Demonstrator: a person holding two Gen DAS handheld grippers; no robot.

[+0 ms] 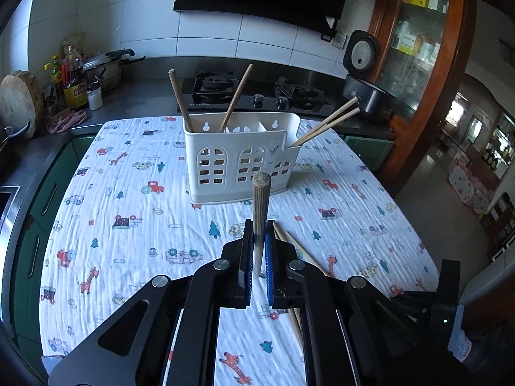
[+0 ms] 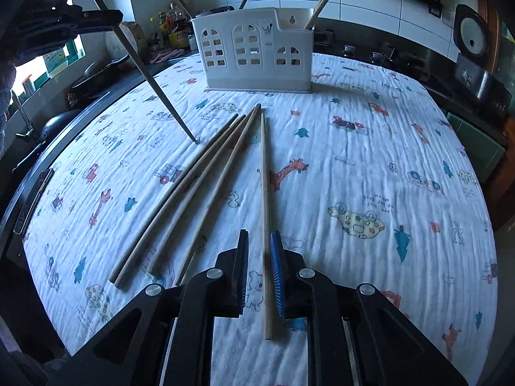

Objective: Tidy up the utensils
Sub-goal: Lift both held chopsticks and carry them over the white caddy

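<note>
A white utensil caddy [image 1: 225, 160] [image 2: 257, 48] stands on the patterned cloth [image 1: 128, 209], with two chopsticks [image 1: 180, 103] in its left section and two [image 1: 328, 122] in its low right section. My left gripper [image 1: 258, 226] [image 2: 109, 19] is shut on a dark chopstick [image 1: 260, 206] [image 2: 154, 87] that stands steeply with its tip on the cloth. My right gripper [image 2: 260, 236] hangs low over the cloth, jaws slightly apart. A pale chopstick [image 2: 264, 177] lies flat between them, unpinched. Several more loose chopsticks [image 2: 193, 193] lie fanned to its left.
Behind the table run a dark counter with a gas stove [image 1: 257, 93], an open rice cooker [image 1: 363, 74], bottles [image 1: 74, 77] and a round cutting board [image 1: 19, 103]. A wooden glass cabinet [image 1: 418, 48] stands at the right. The cloth drops off at the table's left and right edges.
</note>
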